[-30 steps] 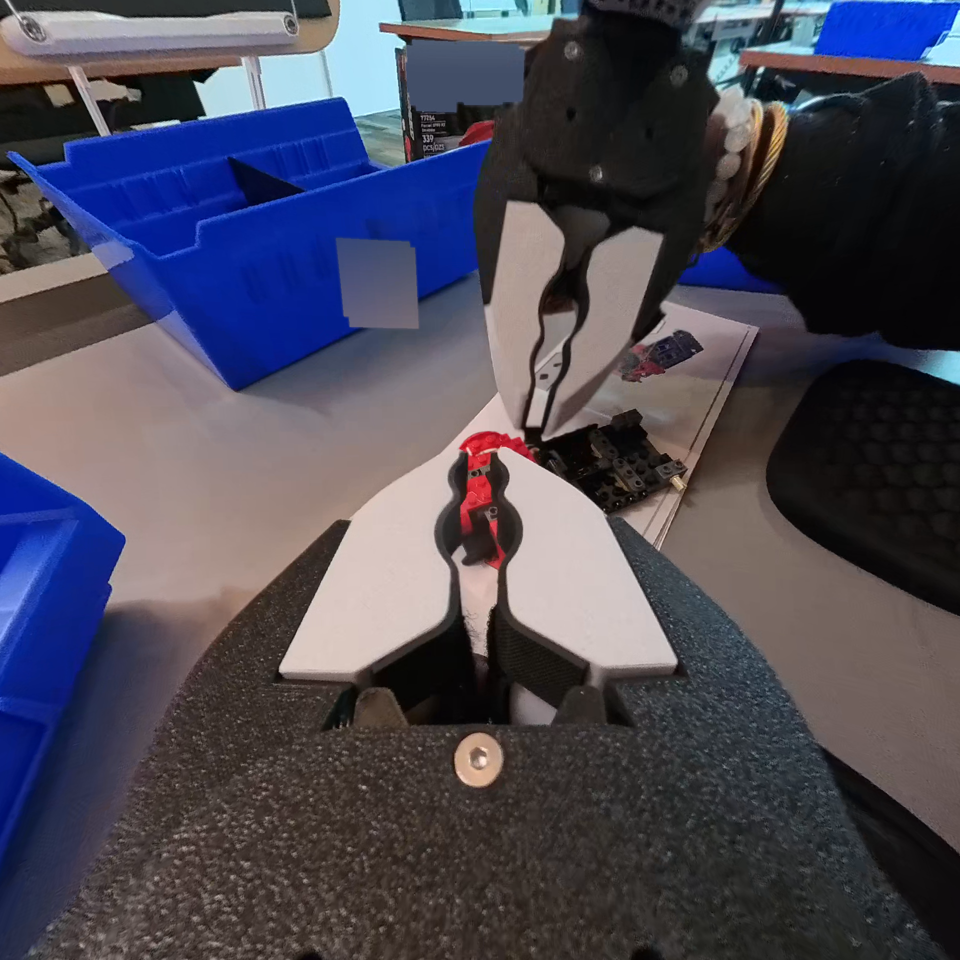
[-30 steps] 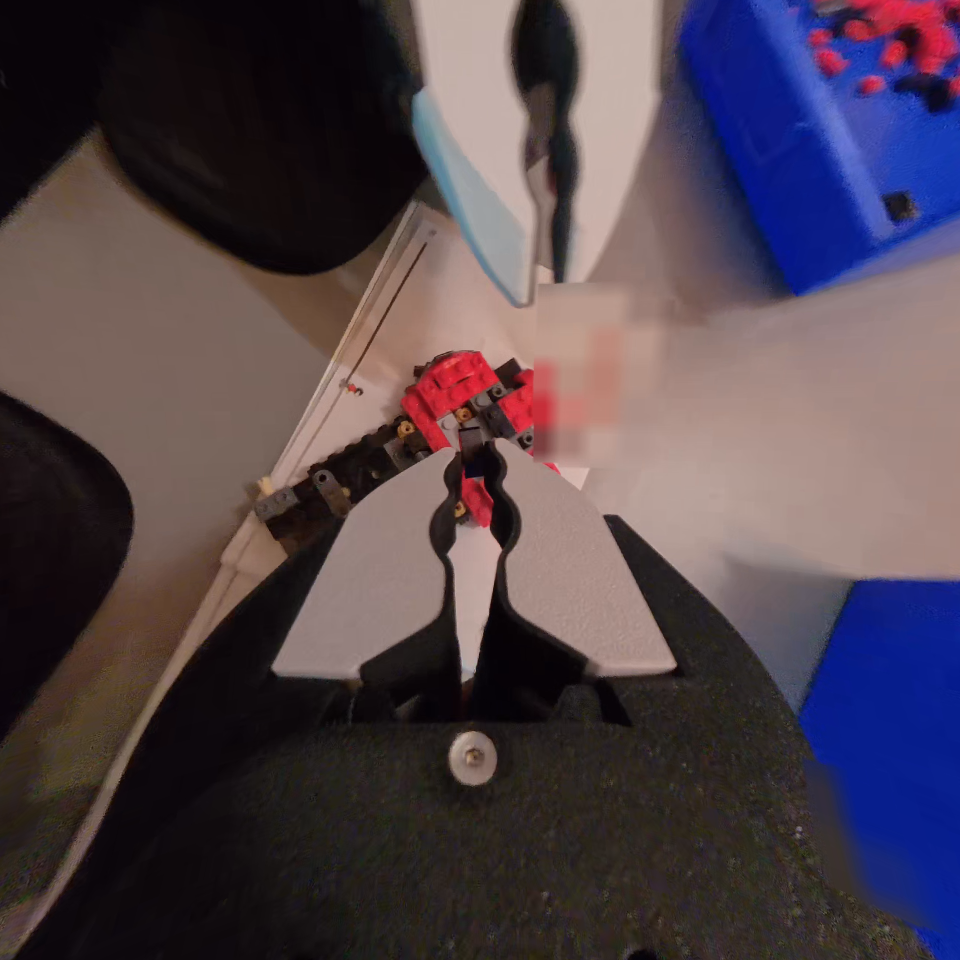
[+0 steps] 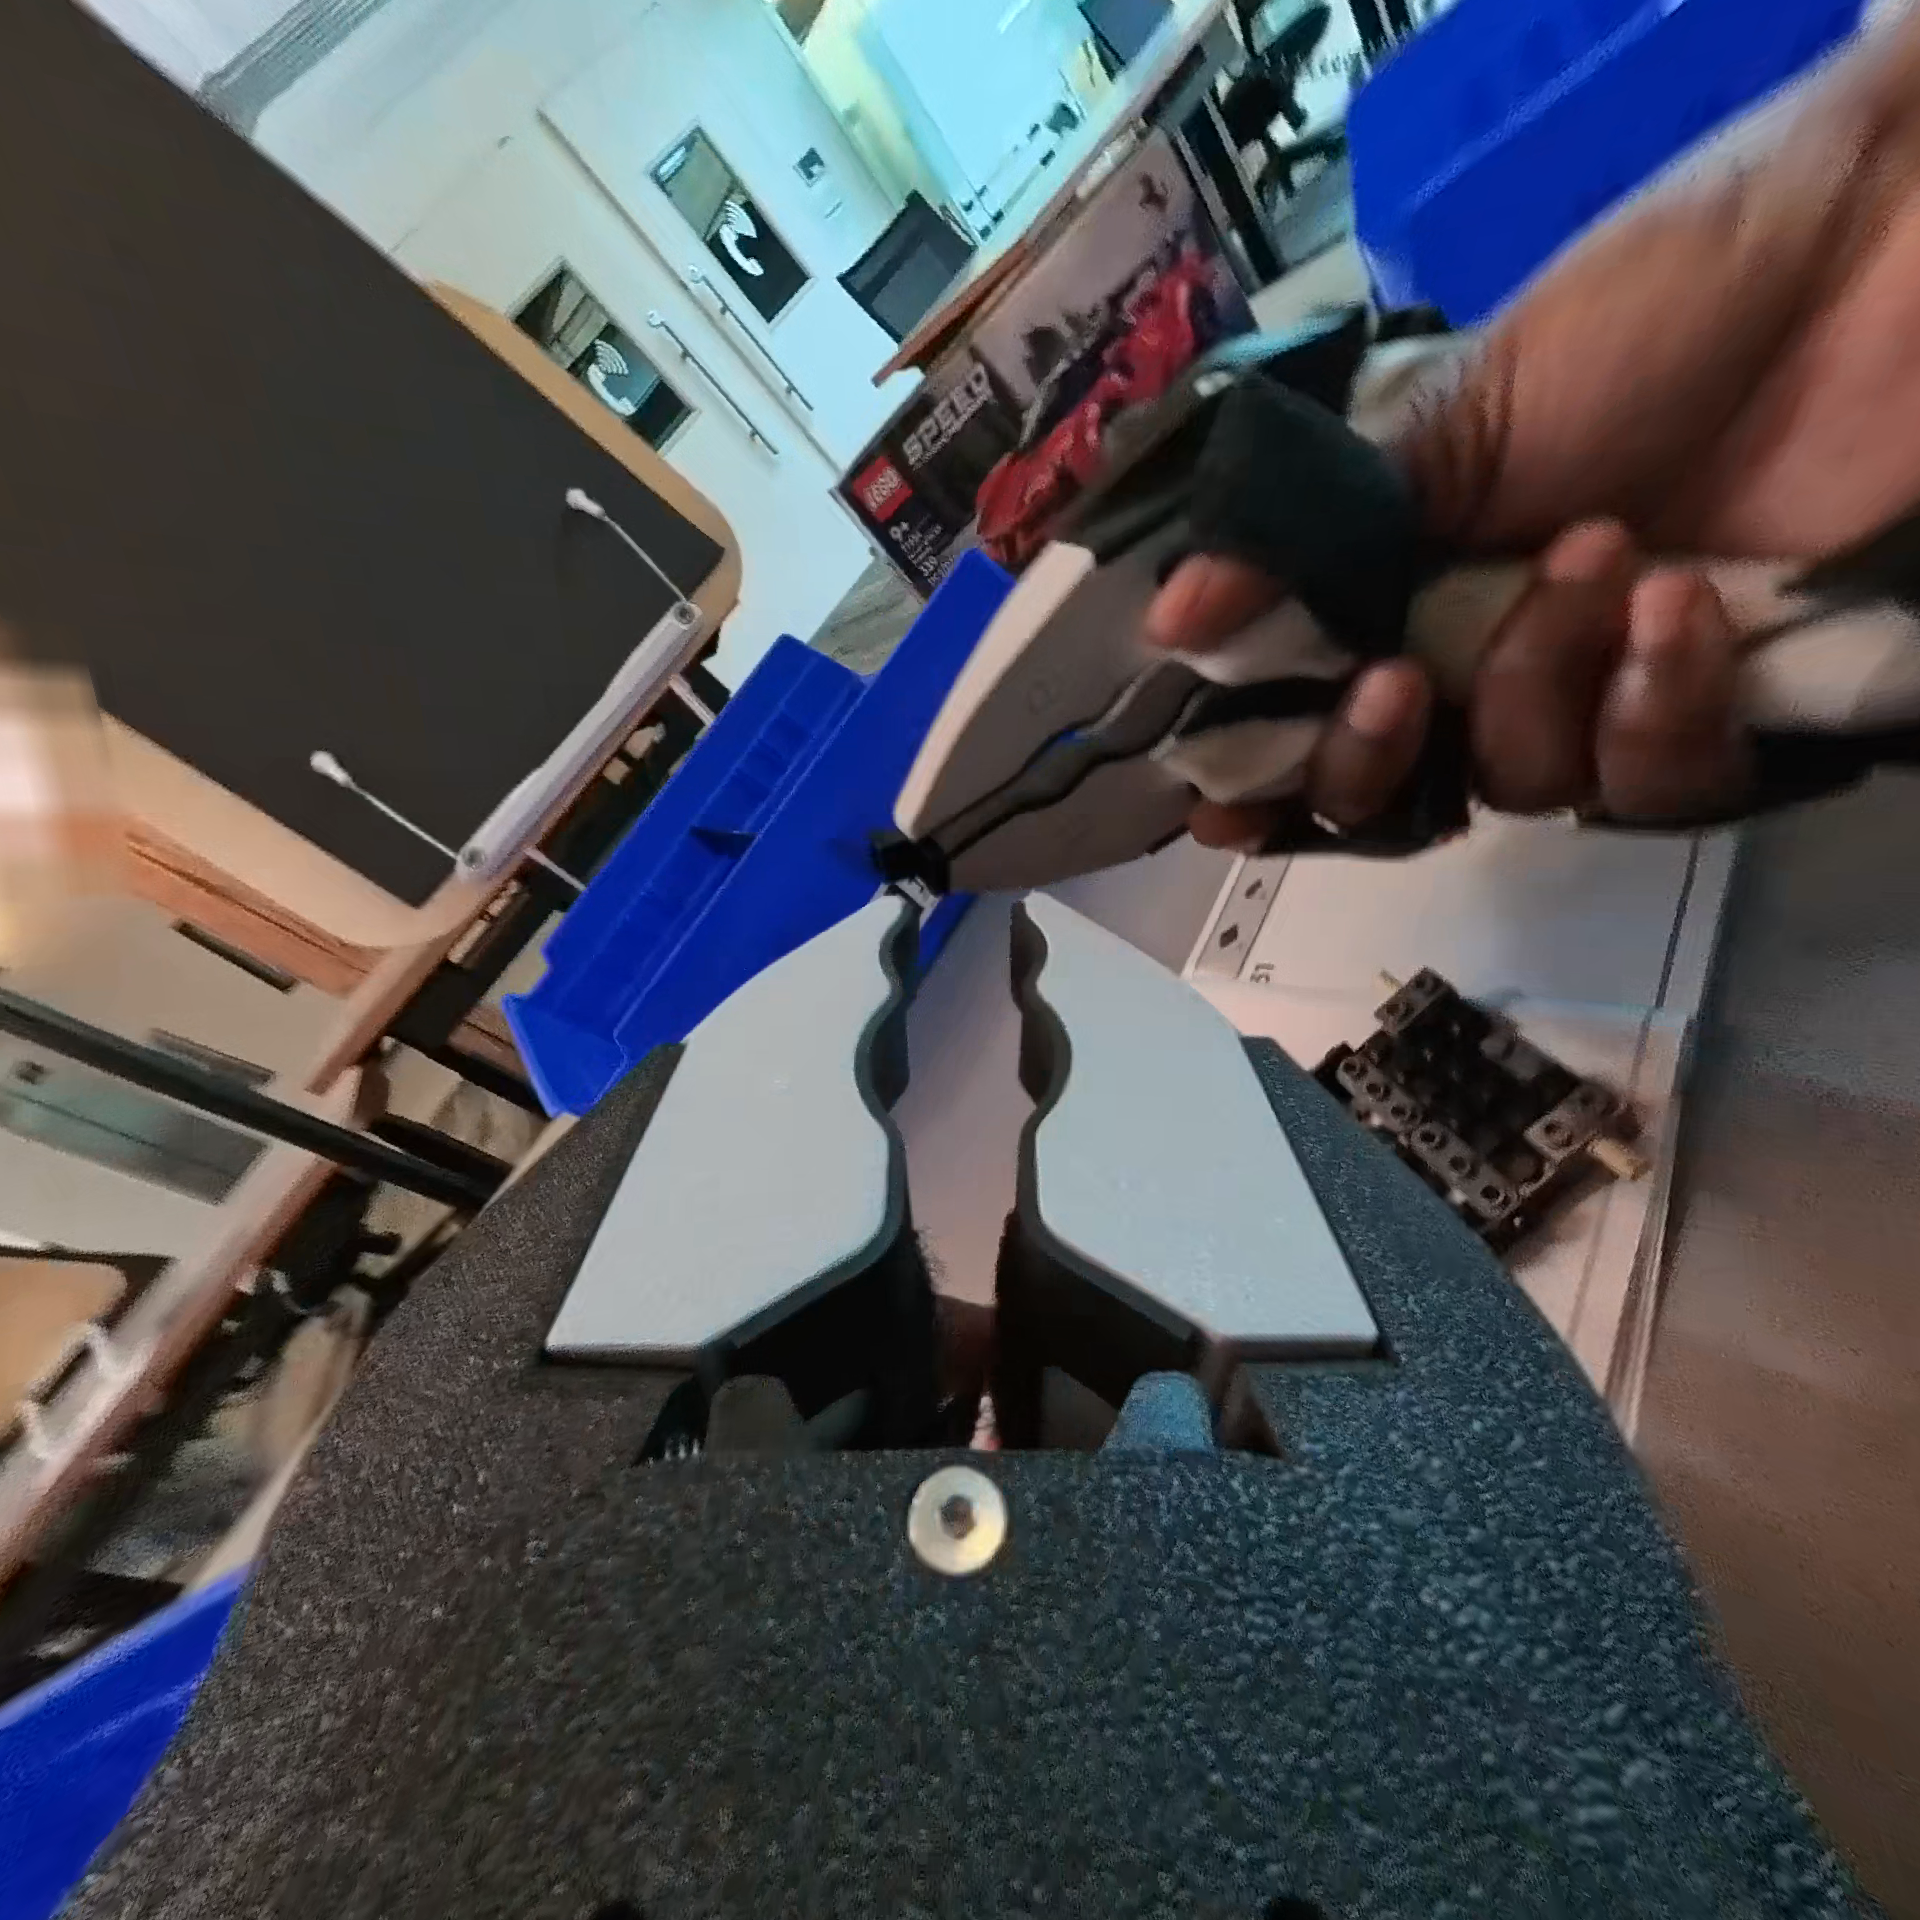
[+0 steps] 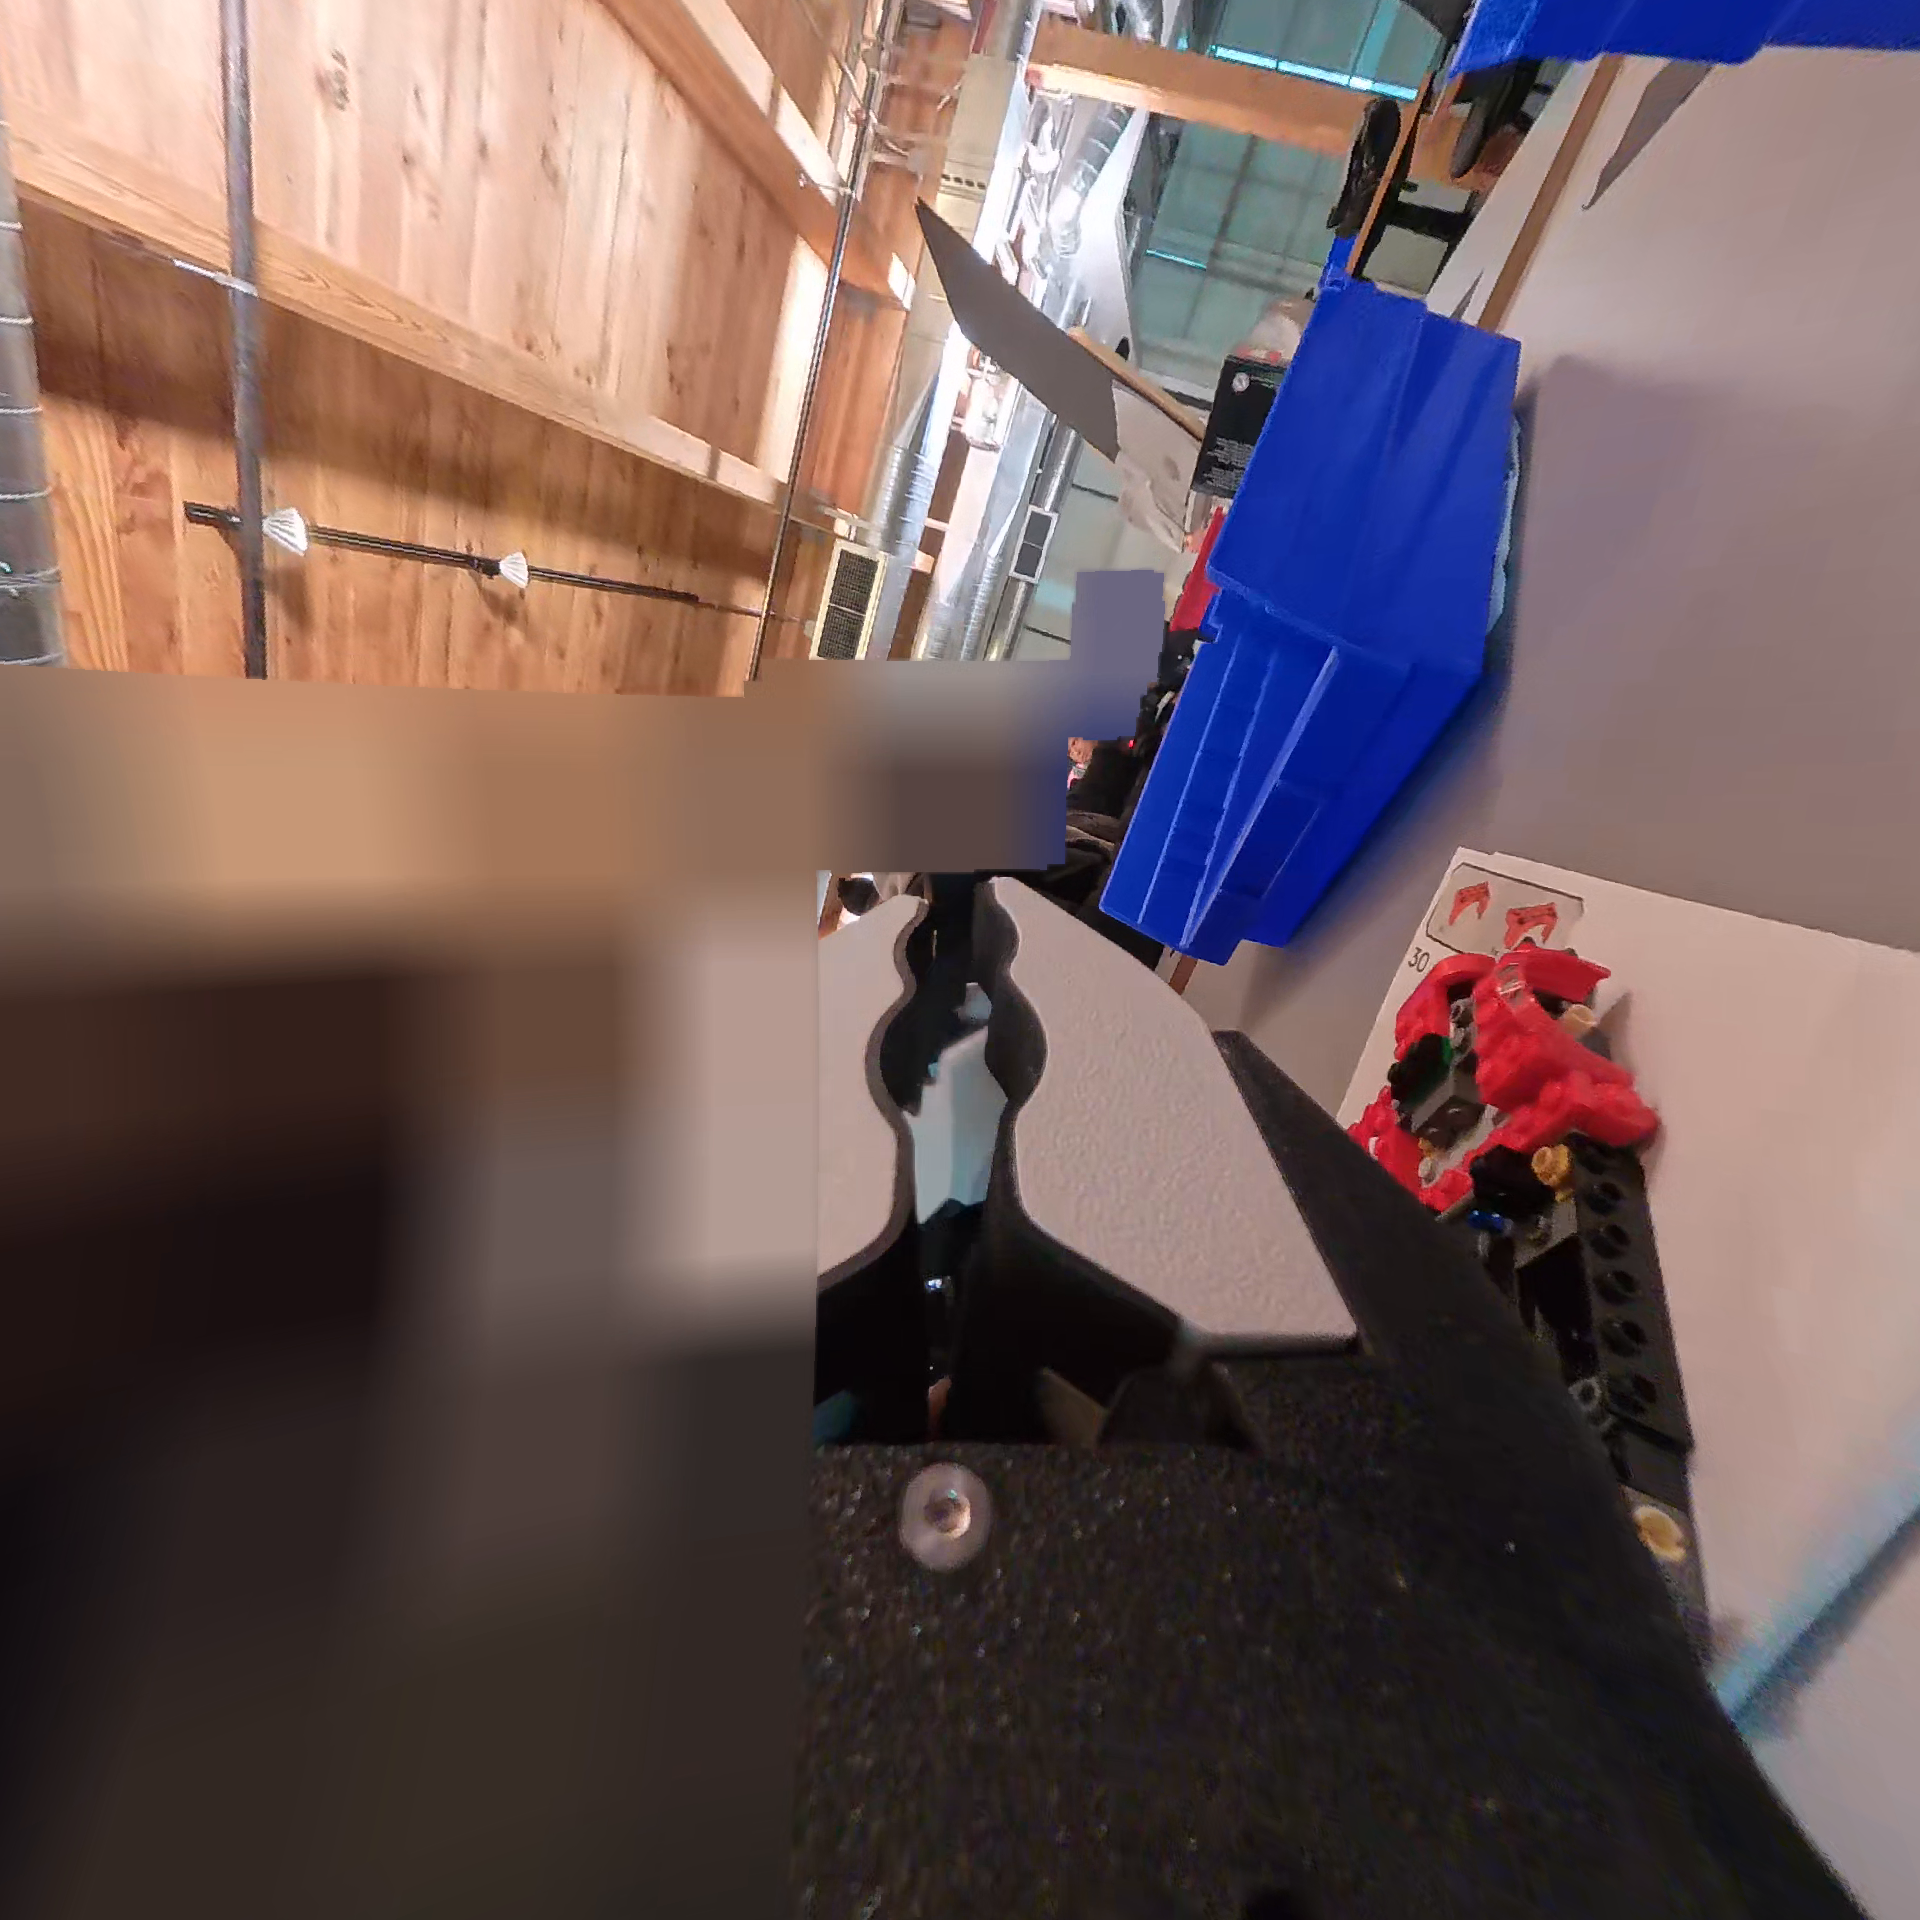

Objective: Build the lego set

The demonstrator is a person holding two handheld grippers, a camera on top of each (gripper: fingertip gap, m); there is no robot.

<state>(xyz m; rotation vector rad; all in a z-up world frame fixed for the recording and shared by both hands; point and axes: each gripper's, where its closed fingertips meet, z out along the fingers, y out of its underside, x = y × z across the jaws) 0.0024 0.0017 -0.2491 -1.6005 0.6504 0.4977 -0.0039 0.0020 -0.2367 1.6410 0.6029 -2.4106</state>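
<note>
**Half-built car lies on the instruction sheet while both tongs hang in the air**

The build is partly done and plainly not finished. In the right wrist view the lego model point(image 4: 1496, 1101) rests on the white instruction sheet point(image 4: 1766, 1195), which lies on the grey surface point(image 4: 1714, 520). A red bodywork cluster sits joined at one end of a long black studded frame, with grey, tan and black small parts showing at the joint. The rest of the black frame carries no bodywork. In the left wrist view only that bare black frame end point(image 3: 1465, 1101) shows, lying on the sheet to the right of the tongs.

Neither tool touches the model. The left tongs point(image 3: 961, 925) are spread a little, with an open gap between the fingers and nothing in it. The right tongs point(image 3: 914, 868), held by a hand point(image 3: 1558, 582), point leftward just above the left tips. Their fingers are pressed nearly together, and something small and dark sits at the tips. It may be a loose piece pinched there, but motion blur makes this unsure. In their own view the right tongs point(image 4: 961, 904) show only a narrow slit.

A blue bin point(image 3: 769, 831) stands behind on the surface, and the set's box point(image 3: 1039, 416) is beyond it. Judging from the bare frame, most of the body is left to fit.
</note>
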